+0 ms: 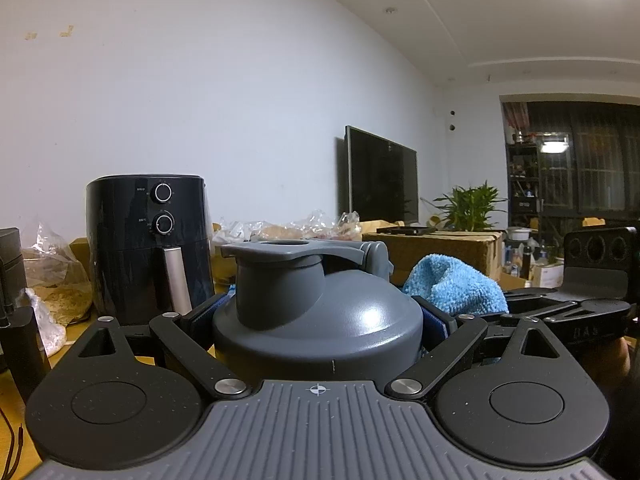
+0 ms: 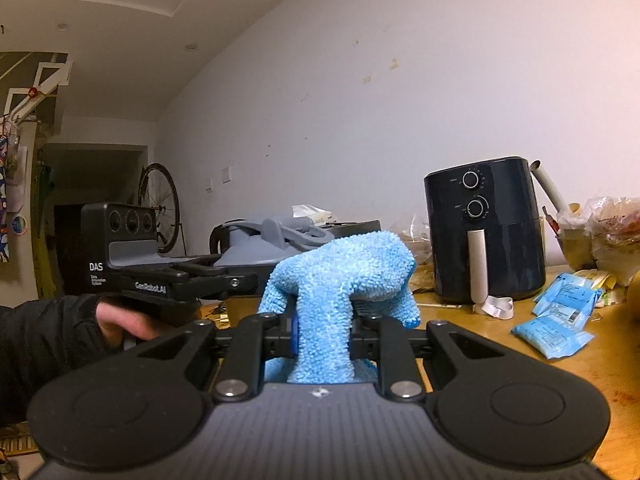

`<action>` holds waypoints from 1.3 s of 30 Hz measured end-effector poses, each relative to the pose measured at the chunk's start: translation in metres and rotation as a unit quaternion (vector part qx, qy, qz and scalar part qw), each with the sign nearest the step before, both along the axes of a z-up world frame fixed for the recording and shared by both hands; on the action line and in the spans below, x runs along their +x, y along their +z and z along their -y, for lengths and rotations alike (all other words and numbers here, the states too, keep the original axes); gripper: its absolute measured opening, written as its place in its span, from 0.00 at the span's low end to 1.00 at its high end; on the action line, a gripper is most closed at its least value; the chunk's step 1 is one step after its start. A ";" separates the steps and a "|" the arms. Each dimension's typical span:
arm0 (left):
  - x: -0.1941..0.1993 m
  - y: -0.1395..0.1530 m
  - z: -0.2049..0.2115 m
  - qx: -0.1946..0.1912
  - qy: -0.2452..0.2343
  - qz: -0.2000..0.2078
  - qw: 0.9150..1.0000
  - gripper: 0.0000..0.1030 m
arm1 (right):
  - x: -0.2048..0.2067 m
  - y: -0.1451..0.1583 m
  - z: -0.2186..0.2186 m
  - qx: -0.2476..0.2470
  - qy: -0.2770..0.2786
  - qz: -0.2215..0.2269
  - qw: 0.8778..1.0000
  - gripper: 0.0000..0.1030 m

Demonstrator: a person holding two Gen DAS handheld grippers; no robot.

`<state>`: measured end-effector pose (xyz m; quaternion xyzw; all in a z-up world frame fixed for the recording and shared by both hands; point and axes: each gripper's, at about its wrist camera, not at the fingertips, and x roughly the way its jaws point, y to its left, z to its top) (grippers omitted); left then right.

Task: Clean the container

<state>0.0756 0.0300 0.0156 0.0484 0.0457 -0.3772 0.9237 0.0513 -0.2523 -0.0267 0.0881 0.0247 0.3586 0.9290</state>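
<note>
A grey lidded container [image 1: 320, 320] with a spout cap and flip handle fills the middle of the left wrist view. My left gripper [image 1: 318, 316] is shut on its body, blue pads pressed to both sides. Just right of it bulges a blue microfibre cloth [image 1: 452, 284]. In the right wrist view my right gripper [image 2: 323, 336] is shut on that blue cloth [image 2: 344, 280], which bunches up above the fingers. The container's grey lid [image 2: 276, 244] shows behind the cloth to the left, with the left gripper [image 2: 208, 276] around it, held by a hand in a dark sleeve [image 2: 44, 340].
A black air fryer [image 1: 150, 248] stands on the wooden table [image 2: 592, 360] behind the container. Blue packets [image 2: 560, 320] lie at the right. Plastic bags [image 1: 48, 272] and cardboard boxes [image 1: 440, 248] crowd the back; a TV [image 1: 382, 176] leans on the wall.
</note>
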 end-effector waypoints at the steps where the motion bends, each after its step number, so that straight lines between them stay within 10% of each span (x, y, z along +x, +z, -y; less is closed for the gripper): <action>1: 0.000 0.000 0.000 0.000 0.000 0.000 1.000 0.93 | -0.001 0.000 0.001 -0.001 -0.003 0.002 1.000 0.14; 39: -0.037 0.010 0.043 0.016 0.177 0.034 0.984 0.99 | -0.016 0.010 0.016 0.003 -0.045 0.021 0.999 0.18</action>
